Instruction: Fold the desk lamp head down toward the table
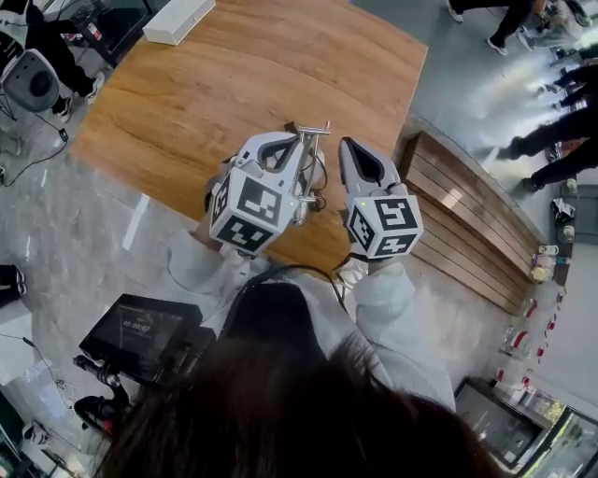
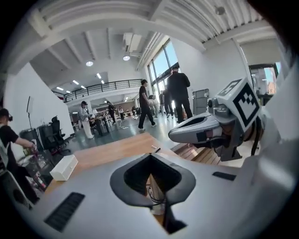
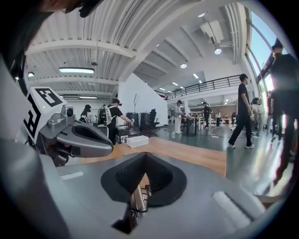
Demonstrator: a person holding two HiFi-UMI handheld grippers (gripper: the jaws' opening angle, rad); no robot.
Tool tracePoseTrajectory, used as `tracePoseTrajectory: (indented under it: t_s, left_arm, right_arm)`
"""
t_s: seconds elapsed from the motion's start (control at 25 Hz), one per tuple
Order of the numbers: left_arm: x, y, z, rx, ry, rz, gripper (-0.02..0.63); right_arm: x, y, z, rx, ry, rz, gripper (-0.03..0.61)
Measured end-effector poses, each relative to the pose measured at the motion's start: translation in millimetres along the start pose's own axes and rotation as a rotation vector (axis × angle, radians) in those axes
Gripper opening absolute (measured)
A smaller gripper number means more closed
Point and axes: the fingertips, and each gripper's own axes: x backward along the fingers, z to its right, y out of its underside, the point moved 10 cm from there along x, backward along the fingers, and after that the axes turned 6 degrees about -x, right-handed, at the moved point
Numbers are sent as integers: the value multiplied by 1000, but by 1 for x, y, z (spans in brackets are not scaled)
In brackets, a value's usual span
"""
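L gripper (image 1: 285,142) & R gripper (image 1: 349,147): both w/ jaws shut, nothing between them, side by side over wooden table (image 1: 234,75). Desk lamp (image 1: 313,130) just beneath/between them, mostly hidden. White box (image 1: 177,21) at far edge

Both grippers are pale grey shells, each with a black-lined teardrop opening behind the jaws. The left gripper (image 1: 301,140) carries its white left cube (image 1: 249,211), printed with black square markers, at seven o'clock. The right gripper (image 1: 347,146) has its right cube (image 1: 385,225) at five o'clock, with a small green light (image 1: 363,200) on top. The person wears white sleeves (image 1: 385,291). A thin black cable (image 1: 280,270) arcs at twelve o'clock of the dark hair (image 1: 280,411).
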Motion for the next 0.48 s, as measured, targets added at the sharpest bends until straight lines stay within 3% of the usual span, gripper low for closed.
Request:
tracePoseTrajectory:
  t_s: [0.32,0.48]
  left_arm:
    - [-2,-11,-2,135,-63,50,2]
    - [4,-16,-8,159,-99,87,2]
  right_arm:
    - [2,-12,-10,54,62,32,0]
    - [1,-12,-12,33,56,43,0]
